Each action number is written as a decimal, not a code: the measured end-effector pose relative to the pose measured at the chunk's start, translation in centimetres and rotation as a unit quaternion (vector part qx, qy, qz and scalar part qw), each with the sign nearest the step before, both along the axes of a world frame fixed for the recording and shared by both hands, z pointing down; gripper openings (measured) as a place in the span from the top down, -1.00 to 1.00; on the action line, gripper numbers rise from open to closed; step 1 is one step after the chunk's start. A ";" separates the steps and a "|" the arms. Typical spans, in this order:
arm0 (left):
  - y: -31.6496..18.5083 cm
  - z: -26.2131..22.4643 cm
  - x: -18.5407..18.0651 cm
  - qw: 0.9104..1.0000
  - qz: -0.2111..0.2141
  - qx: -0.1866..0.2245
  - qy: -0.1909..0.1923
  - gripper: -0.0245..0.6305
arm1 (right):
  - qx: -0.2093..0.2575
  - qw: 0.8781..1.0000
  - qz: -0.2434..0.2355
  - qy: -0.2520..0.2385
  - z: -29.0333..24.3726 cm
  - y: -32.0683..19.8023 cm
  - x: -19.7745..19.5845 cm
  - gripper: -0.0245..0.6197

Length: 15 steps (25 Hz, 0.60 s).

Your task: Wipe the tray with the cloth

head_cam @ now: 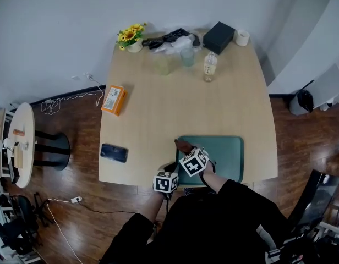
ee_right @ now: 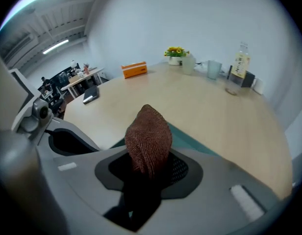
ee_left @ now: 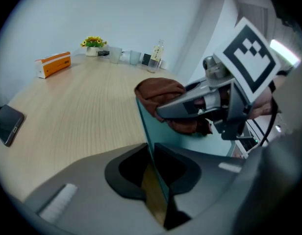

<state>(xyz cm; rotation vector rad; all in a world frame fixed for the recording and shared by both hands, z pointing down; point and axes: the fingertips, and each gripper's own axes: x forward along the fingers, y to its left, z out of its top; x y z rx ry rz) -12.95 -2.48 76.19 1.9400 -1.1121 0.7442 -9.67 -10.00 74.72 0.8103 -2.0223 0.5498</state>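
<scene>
**Tray held down, cloth at its left end: the wipe looks about to begin.**
The green tray [head_cam: 227, 155] lies at the lower middle of the head view, near the front edge of the surface [head_cam: 175, 103]. The left tongs [ee_left: 152, 166] are clenched on the tray's thin rim at its lower-left corner, which steadies it. The right tongs [ee_right: 148, 173] grip the bunched brown cloth [ee_right: 150, 133] at the tray's left end, on it or just above; I cannot tell which. The next move probably calls for pressing the cloth down and sweeping it toward frame right across the bare green, with the rim held firm so the tray cannot slide. The phone [head_cam: 114, 153], orange box [head_cam: 114, 99] and bottle [head_cam: 209, 66] stand well apart.
</scene>
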 end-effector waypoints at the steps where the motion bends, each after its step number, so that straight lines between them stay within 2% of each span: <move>1: 0.0 0.0 -0.1 1.000 -0.007 -0.003 0.006 0.85 | -0.006 1.000 -0.009 -0.005 0.2 0.5 -1.2 0.53; 4: 0.1 0.2 -0.3 0.999 -0.026 -0.012 0.029 0.88 | -0.026 0.999 -0.015 -0.020 0.9 1.8 -2.7 0.53; 8: -0.1 0.1 -0.3 0.999 -0.024 -0.010 0.037 0.88 | -0.038 0.998 -0.040 -0.022 0.8 2.8 -2.2 0.52; 12: -0.1 0.2 -0.6 0.999 -0.032 -0.009 0.042 0.89 | -0.074 0.992 -0.093 -0.028 0.6 7.8 -1.7 0.52; 15: -0.1 0.1 -0.7 0.999 -0.033 -0.008 0.038 0.89 | -0.071 0.992 -0.105 -0.029 0.7 10.7 -1.1 0.52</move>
